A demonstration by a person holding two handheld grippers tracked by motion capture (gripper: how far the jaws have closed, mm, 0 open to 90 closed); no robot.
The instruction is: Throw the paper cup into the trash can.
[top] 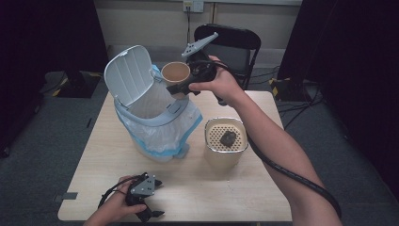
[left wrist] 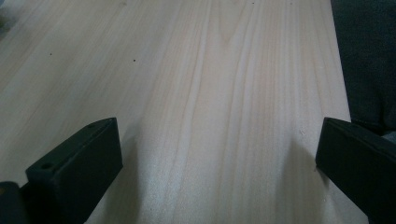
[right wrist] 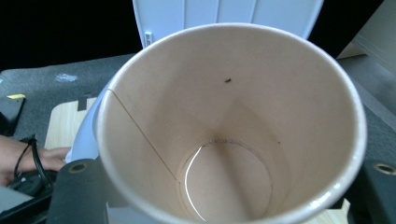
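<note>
My right gripper (top: pixel 181 88) is shut on a brown paper cup (top: pixel 176 72), held in the air over the open white bin (top: pixel 150 113) lined with a clear bag. The right gripper view looks straight into the cup (right wrist: pixel 224 121), whose inside is bare apart from a few dark specks; the bin's raised lid (right wrist: pixel 224 14) stands behind it. A beige strainer container (top: pixel 226 139) with a dark clump on its perforated top sits right of the bin. My left gripper (top: pixel 153 197) rests near the table's front edge, open, its jaws wide apart over bare wood (left wrist: pixel 219 93).
The wooden table (top: pixel 244 188) ends close to the left gripper at the front. A black folding chair (top: pixel 233 44) stands behind the far edge. Grey carpet and dark curtains surround the table. A black cable (top: pixel 291 174) trails along the right forearm.
</note>
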